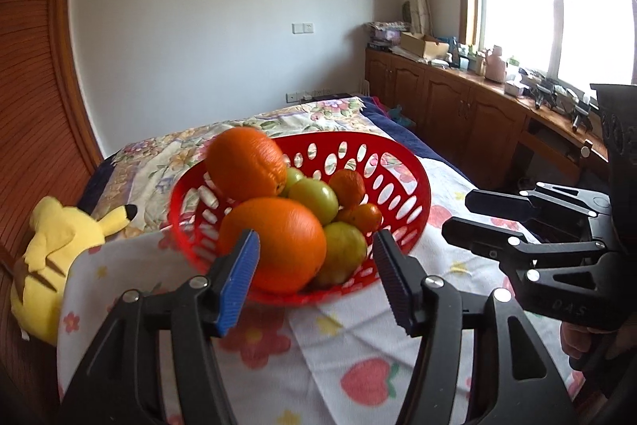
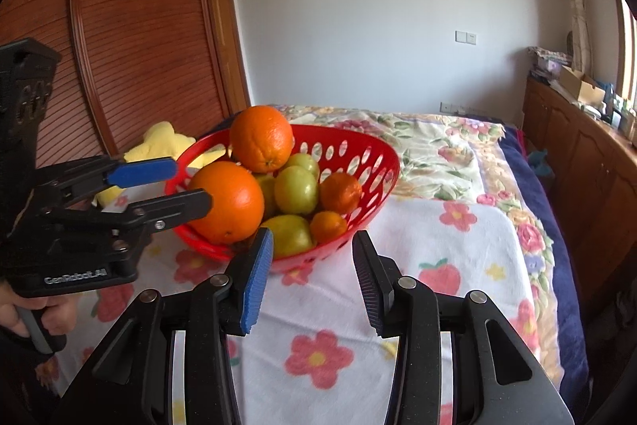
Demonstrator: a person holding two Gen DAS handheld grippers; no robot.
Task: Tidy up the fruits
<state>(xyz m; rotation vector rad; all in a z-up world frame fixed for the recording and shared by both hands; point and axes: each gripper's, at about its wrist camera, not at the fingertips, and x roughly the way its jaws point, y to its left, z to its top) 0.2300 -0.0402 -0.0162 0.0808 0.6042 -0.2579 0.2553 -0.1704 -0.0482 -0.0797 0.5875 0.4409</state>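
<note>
Left wrist view: the left gripper [image 1: 316,275] is held spread and empty, the red basket [image 1: 402,166] of oranges [image 1: 274,243] just ahead; the right gripper [image 2: 312,279] is likewise spread, nothing grasped.

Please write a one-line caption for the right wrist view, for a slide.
Both open grippers, right gripper and left gripper, face a red basket piled with oranges and green fruits on a floral blanket.

Two oranges [image 2: 260,138], three tangerines [image 2: 340,192], four green fruits [image 2: 296,190]
</note>
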